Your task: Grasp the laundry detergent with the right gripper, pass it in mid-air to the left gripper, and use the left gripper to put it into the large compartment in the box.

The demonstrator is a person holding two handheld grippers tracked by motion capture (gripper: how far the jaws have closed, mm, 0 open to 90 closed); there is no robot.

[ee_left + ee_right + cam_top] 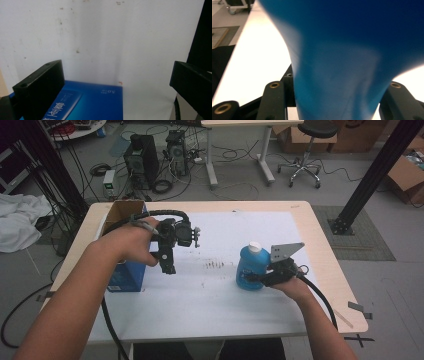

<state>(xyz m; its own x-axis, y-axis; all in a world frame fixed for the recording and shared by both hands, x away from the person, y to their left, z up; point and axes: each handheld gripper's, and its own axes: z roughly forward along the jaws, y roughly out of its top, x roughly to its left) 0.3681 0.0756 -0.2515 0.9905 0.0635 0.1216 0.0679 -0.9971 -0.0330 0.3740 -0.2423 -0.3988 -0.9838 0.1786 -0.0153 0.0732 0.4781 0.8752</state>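
One blue bottle (250, 268) with a white cap stands on the table (320, 245), toward its right edge; in the right gripper view its blue body (342, 62) sits between the jaws. One blue box (127, 275) stands at the left edge, and its printed face (85, 105) shows in the left gripper view. One brown cardboard box (122, 212) sits at the far left corner. One white sheet (210, 305) covers the tabletop. Two grippers are in use: the left gripper (167, 262) and the right gripper (255, 279).

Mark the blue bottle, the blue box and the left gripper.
blue bottle (248, 268), high view, on its blue body.
blue box (126, 276), high view, on its front face.
left gripper (168, 267), high view, between its jaw tips.
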